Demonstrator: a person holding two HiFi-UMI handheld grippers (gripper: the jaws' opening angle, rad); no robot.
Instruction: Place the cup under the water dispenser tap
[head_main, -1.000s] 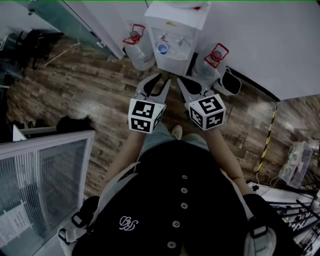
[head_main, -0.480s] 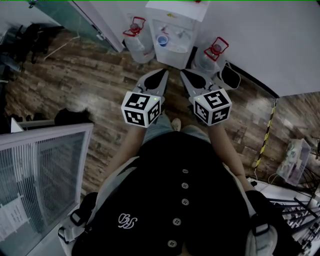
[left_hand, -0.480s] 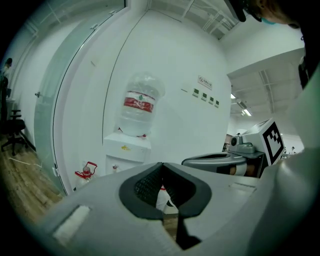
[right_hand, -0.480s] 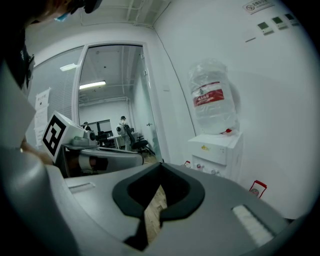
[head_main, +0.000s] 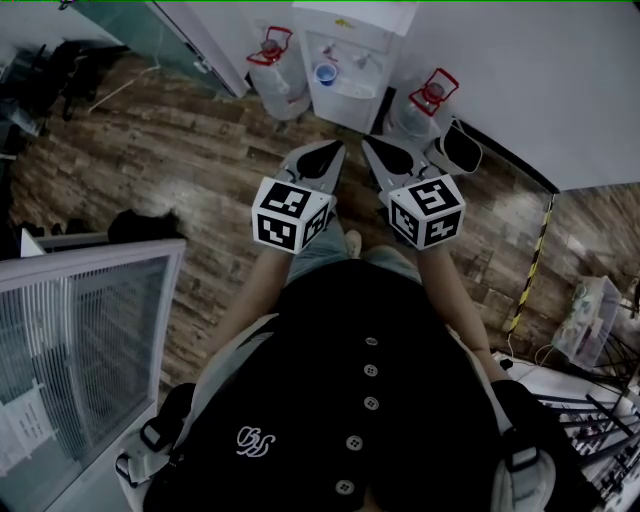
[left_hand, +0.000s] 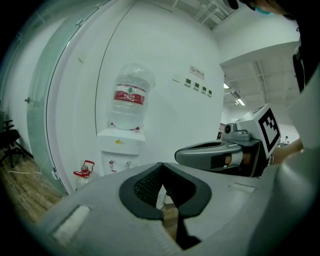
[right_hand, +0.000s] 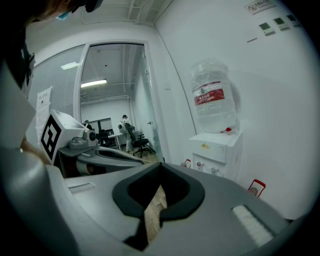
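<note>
A small blue cup (head_main: 324, 73) stands in the recess of the white water dispenser (head_main: 350, 92), below its taps, at the top of the head view. Both grippers hover over the wooden floor short of the dispenser and point at it. My left gripper (head_main: 337, 149) is shut with nothing in it. My right gripper (head_main: 366, 146) beside it is shut and empty too. In the left gripper view the dispenser (left_hand: 120, 148) carries a big bottle (left_hand: 130, 98), and my own jaws hide the cup. The right gripper view shows the dispenser (right_hand: 216, 149) to the right.
Spare water bottles with red handles stand on either side of the dispenser, one on the left (head_main: 273, 72) and one on the right (head_main: 422, 108). A dark bin (head_main: 461, 148) sits to the right by the wall. A glass partition (head_main: 80, 340) is at the left, a striped post (head_main: 534, 268) at the right.
The left gripper's jaws, spread apart a second ago, have closed with nothing between them. Both grippers have edged slightly toward the dispenser.
</note>
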